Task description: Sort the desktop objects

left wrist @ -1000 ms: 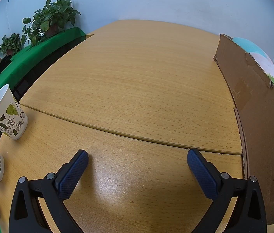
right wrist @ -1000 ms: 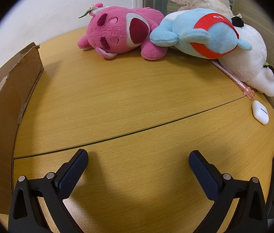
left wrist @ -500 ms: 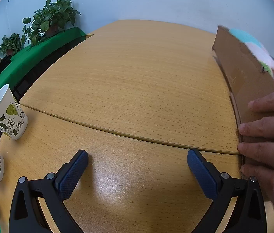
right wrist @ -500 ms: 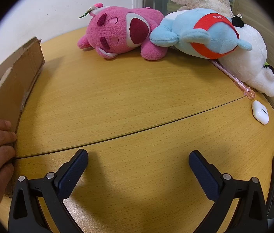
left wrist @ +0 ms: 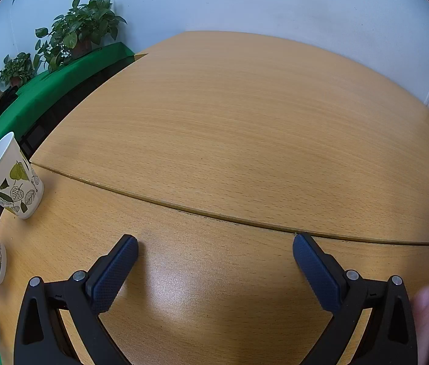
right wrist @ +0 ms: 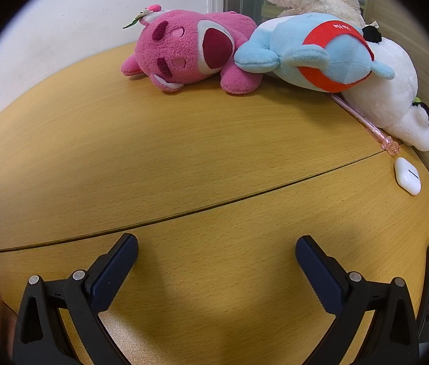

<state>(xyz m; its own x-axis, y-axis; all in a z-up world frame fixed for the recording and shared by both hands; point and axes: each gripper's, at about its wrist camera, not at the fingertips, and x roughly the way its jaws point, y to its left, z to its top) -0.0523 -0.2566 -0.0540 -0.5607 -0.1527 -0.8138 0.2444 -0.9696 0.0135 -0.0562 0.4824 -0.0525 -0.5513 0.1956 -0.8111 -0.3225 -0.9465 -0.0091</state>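
Left gripper (left wrist: 214, 249) spread wide over the bare wooden table (left wrist: 229, 140); leaf-printed paper cup (left wrist: 9, 176) stands far left. Right gripper (right wrist: 216, 251) likewise spread, empty; pink plush bear (right wrist: 190, 51) lies well beyond.

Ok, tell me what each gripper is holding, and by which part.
Nothing. The left gripper and right gripper both have open, empty jaws above the table.

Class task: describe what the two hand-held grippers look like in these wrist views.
Both look alike. The left hand-held gripper and right hand-held gripper each have black, angular plastic arms with triangular cut-outs and silver rivets, ending in dark blue, finely textured pads. No cables or markings show.
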